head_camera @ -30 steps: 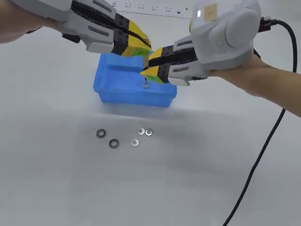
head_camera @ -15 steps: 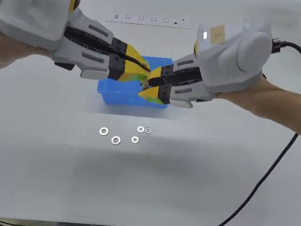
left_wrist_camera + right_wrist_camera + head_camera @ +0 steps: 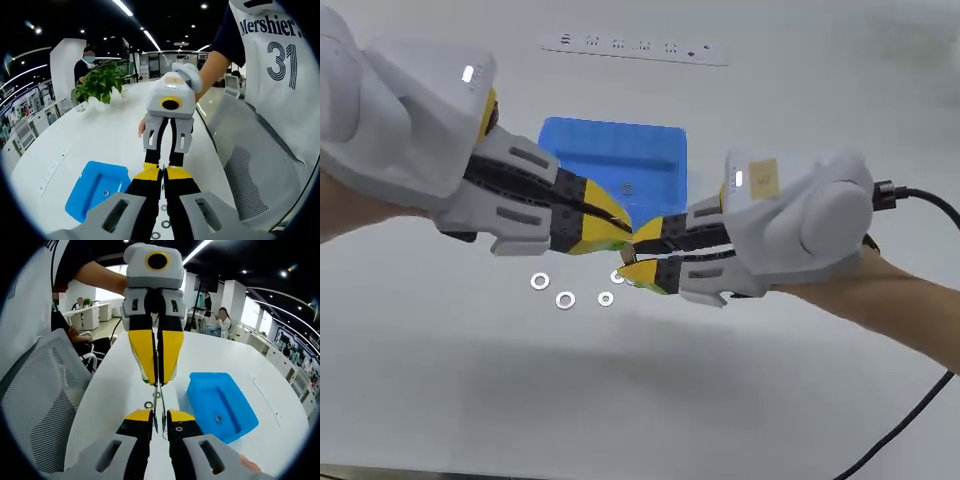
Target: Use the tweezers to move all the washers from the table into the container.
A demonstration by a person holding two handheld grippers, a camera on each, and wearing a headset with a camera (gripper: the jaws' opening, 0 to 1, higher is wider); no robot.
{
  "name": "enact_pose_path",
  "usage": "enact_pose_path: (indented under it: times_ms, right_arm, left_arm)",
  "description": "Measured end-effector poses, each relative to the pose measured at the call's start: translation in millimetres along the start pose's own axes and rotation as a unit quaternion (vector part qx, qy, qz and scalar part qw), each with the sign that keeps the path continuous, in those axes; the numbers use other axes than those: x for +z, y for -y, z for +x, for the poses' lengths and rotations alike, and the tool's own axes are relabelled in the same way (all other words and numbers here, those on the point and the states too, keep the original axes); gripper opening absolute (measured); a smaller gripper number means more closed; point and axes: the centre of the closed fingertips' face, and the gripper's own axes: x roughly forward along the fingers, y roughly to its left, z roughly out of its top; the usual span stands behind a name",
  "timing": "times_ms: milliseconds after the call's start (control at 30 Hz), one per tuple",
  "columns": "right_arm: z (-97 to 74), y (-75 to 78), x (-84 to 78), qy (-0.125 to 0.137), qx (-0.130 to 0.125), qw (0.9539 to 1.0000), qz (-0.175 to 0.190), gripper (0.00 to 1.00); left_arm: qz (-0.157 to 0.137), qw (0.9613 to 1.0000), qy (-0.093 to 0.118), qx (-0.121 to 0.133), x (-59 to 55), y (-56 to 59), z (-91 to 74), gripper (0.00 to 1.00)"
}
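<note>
Where the left gripper (image 3: 620, 230) and right gripper (image 3: 632, 265) meet tip to tip, the thin metal tweezers (image 3: 157, 392) are hard to make out from the head view. The right gripper view shows the left jaws pressed together on the tweezers' upper end. The right jaws closely flank the legs, and I cannot tell whether they press them. The tweezer points are too fine to read. Small flat metal washers (image 3: 565, 299) lie on the white table (image 3: 720, 400), one half covered by the right tip. Another sits in the blue rectangular plastic container (image 3: 580, 165) just beyond. A white power strip (image 3: 635, 47) lies farther back.
</note>
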Motion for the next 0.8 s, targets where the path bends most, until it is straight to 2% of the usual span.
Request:
enact_pose_path:
  times_ms: [100,333,467,533,567,633,800]
  right_arm:
    - [4.7,3.0,-8.5,-0.013,-0.006,0.9999,-0.001,0.12]
    - [11.9,5.8,-20.7,-0.023,-0.002,0.9997,0.001,0.12]
    - [15.1,8.2,-22.6,-0.021,-0.002,0.9997,0.008,0.12]
    - [17.4,8.3,-23.4,-0.020,-0.001,0.9998,0.010,0.12]
    - [18.0,9.4,-23.5,-0.019,-0.004,0.9998,0.009,0.12]
    - [18.6,11.6,-24.7,-0.019,-0.007,0.9997,0.011,0.12]
    - [18.9,10.6,-26.1,-0.019,-0.004,0.9997,0.016,0.12]
  left_arm:
    - [-0.007,0.9999,-0.007,-0.002,-6.4,-2.9,6.6,0.06]
    - [-0.011,0.9998,-0.017,-0.006,-18.0,-5.2,14.2,0.06]
    - [-0.012,0.9997,-0.019,-0.006,-21.4,-6.2,14.8,0.06]
    - [-0.012,0.9997,-0.023,-0.003,-27.1,-9.2,15.2,0.06]
    - [-0.014,0.9998,-0.017,-0.003,-25.5,-9.7,14.6,0.06]
    - [-0.008,0.9997,-0.022,-0.003,-27.5,-10.0,15.1,0.06]
    - [-0.015,0.9997,-0.019,-0.005,-28.0,-12.5,15.6,0.06]
